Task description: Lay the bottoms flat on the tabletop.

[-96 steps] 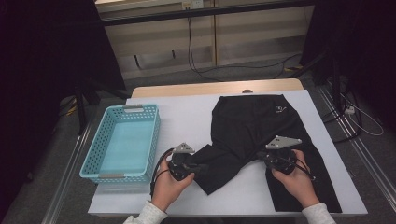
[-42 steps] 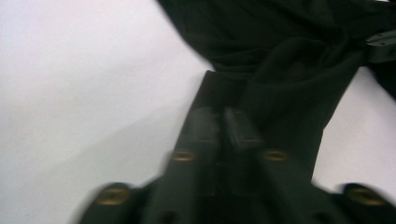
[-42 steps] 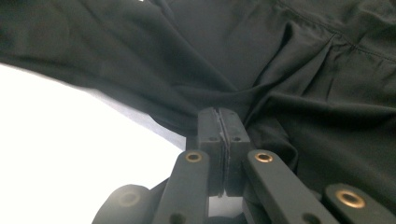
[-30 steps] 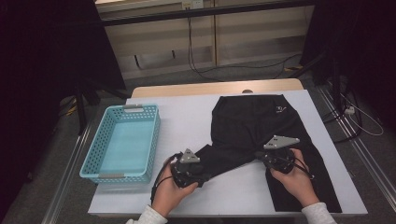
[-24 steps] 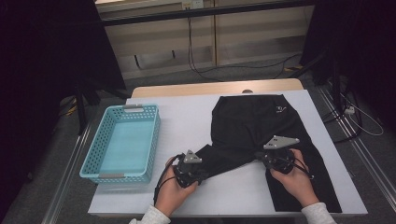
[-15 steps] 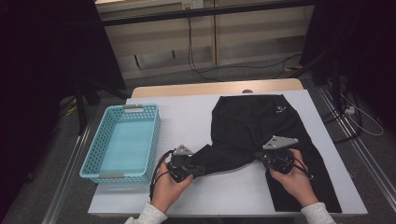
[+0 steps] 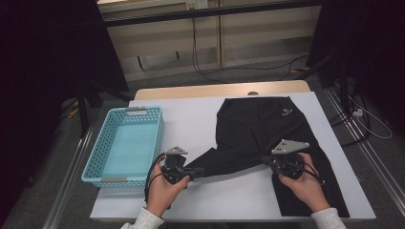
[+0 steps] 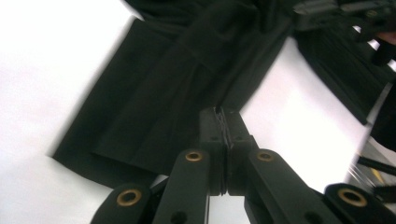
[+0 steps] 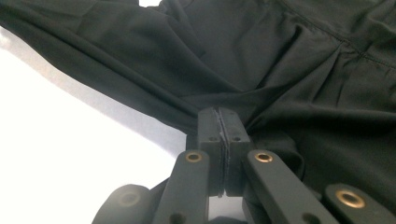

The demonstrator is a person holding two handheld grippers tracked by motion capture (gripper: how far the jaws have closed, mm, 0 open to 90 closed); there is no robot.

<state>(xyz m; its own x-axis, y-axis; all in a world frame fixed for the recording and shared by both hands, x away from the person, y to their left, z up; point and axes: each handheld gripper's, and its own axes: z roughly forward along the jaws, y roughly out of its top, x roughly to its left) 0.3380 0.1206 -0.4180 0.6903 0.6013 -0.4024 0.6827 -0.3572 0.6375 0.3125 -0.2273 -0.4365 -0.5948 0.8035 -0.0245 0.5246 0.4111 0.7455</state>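
Left gripper view blurs black trousers (image 8: 177, 84), seemingly pinched.

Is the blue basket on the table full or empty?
Empty. In the high view, the blue basket shows its bare light-blue floor; the black trousers lie beside it on the white table.

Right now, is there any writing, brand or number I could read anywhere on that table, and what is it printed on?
No text can be read.
Black garment: a small white mark near its far edge, too small to make out as letters or a logo.
Blue basket: grey tabs on its near and far rims, no legible print.
Grey plates on the grippers: no markings visible.
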